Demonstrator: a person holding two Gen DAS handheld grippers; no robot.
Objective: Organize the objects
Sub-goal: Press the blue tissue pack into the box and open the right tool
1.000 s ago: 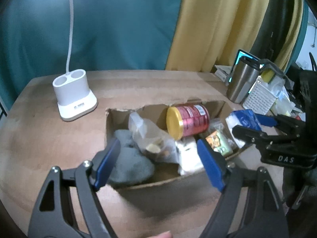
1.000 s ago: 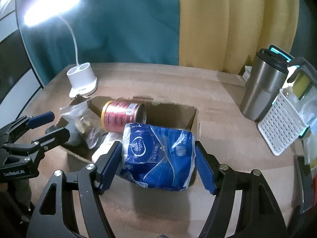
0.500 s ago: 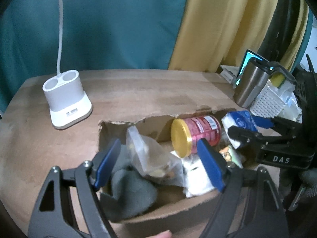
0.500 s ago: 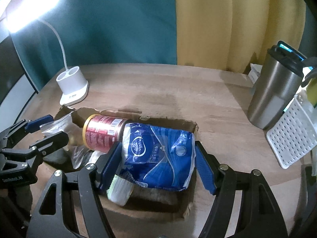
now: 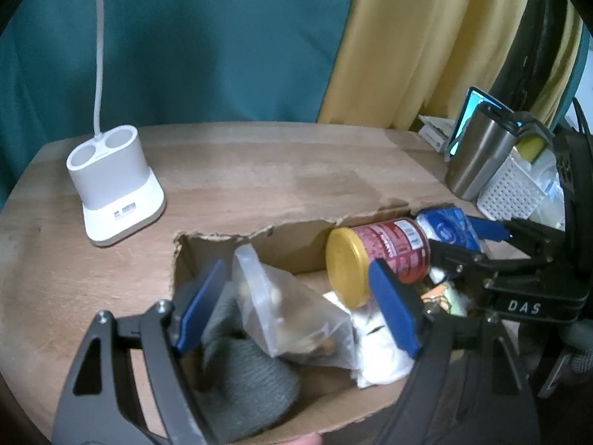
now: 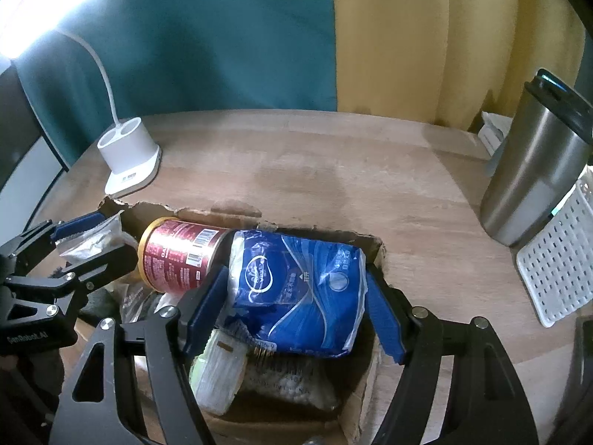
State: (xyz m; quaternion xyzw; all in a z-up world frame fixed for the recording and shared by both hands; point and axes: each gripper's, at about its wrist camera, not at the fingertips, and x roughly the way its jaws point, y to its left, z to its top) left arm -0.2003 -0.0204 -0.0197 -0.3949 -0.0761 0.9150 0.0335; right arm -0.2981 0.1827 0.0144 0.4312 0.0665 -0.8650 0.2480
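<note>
Resting on the wooden table (image 6: 333, 170), a torn cardboard box (image 5: 289, 237) holds a red yellow-lidded can (image 6: 178, 256) on its side, a clear snack bag (image 5: 289, 319) and grey knitwear (image 5: 248, 378). Right gripper (image 6: 296, 293) brackets a blue tissue pack (image 6: 296, 282) over the box's 3 o'clock end, jaws opening. Left gripper (image 5: 296, 307) hangs half-open, empty, above the snack bag.
</note>
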